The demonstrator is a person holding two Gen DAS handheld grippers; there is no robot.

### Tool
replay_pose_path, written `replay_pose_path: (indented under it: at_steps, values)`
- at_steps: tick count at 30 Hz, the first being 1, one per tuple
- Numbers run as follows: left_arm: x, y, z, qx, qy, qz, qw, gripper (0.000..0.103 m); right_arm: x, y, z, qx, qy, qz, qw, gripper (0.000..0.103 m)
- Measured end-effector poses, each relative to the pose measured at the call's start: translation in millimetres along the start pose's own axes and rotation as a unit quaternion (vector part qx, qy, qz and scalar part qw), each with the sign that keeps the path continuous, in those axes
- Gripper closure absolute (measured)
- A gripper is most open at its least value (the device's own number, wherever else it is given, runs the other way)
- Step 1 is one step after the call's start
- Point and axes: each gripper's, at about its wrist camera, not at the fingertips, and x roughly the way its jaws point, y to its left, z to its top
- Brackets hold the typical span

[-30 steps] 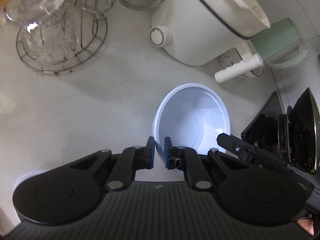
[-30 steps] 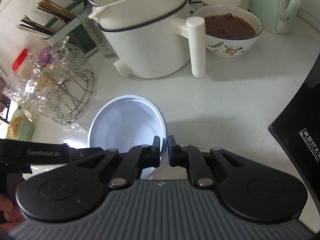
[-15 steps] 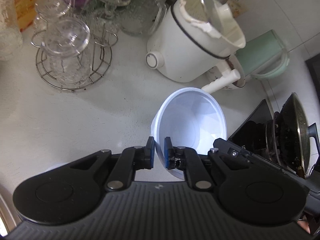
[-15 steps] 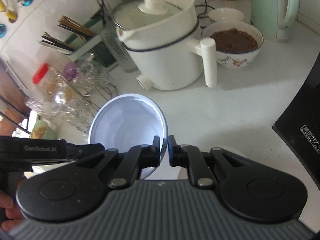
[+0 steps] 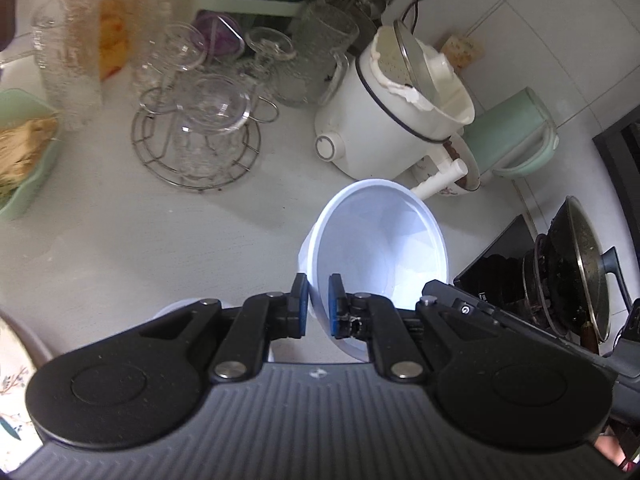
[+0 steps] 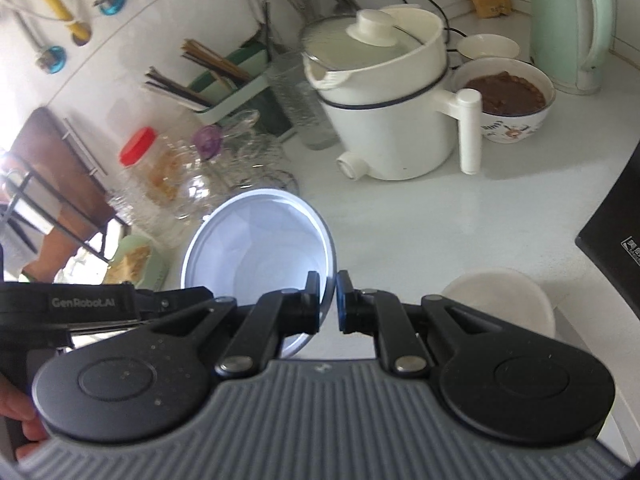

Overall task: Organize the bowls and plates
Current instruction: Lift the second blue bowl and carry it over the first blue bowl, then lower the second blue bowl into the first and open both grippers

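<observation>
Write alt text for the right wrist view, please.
A black two-finger right gripper pinches the rim of a pale blue plastic bowl held above a white kitchen counter; behind stand a white electric cooking pot and a patterned bowl of brown food.

A white electric pot (image 6: 394, 116) with a side handle and a lid is positioned on the white countertop (image 6: 460, 224). A pale green kettle (image 6: 570, 20) is located beside it, near the tiled wall. A round wire rack (image 5: 196, 148) carrying clear glassware is placed further along the countertop, with a red-capped clear jar (image 5: 100, 16) close by. Chopsticks are stored in a green holder (image 6: 224, 80). A dark lidded pan (image 5: 576, 276) is seen on a black cooktop. A green tray (image 5: 28, 160) holding pale food is located at the counter edge.
</observation>
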Motion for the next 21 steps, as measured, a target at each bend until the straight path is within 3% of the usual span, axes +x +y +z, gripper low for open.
replay_pose_path:
  at_steps: [6, 14, 21]
  values:
    - [-29.9, 23.1, -18.1, -0.009, -0.021, -0.008, 0.9997, 0.092, -7.2, 15.9, -13.1, 0.010, 0.007, 0.019, 1.000, 0.092]
    - [-52.6, 60.2, -43.1, -0.054, -0.045, -0.016, 0.9974, 0.092, 2.1, 35.6, -23.3, 0.005, 0.050, 0.046, 0.998, 0.092]
    - [-43.4, 83.0, -66.3, -0.074, -0.036, -0.009, 0.9966, 0.092, 23.4, 52.3, -40.0, -0.016, 0.084, 0.011, 0.996, 0.092]
